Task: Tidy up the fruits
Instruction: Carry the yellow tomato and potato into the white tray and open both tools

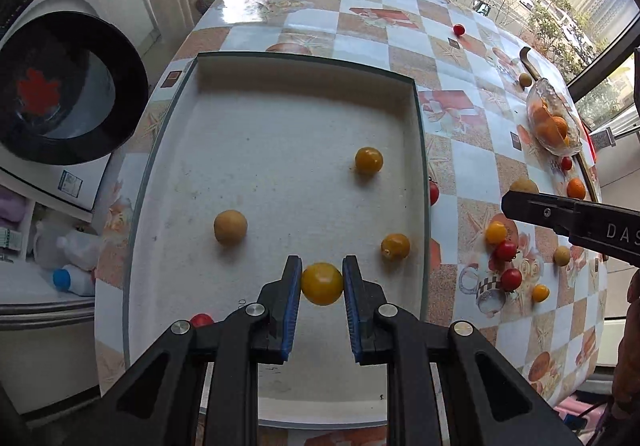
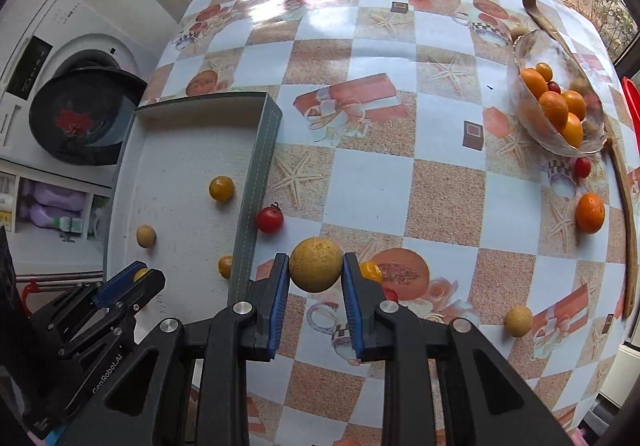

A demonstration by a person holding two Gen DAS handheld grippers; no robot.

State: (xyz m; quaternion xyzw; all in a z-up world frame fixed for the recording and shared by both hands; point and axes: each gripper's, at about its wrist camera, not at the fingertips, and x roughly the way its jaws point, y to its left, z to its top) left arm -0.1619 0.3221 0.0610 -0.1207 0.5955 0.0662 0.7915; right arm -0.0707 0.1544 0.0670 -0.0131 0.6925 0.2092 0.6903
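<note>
Left gripper (image 1: 322,278) clamps a yellow tomato (image 1: 322,283) over the near part of the tray (image 1: 416,118). Right gripper (image 2: 315,273) grips a tan fruit (image 2: 315,270) above the table (image 2: 368,198), right of the tray.

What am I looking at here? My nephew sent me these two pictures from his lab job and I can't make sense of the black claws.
The claws are two hand-held grippers; a person holds one in each hand, no robot arm. Each carries a camera looking along its fingers, so one picture comes from each.

In the left view, the left gripper pinches a yellow tomato over a shallow white tray holding three more small fruits.

In the right view, the right gripper grips a tan round fruit above the checkered tablecloth. Red and yellow tomatoes lie scattered about, and a glass bowl holds oranges.
</note>
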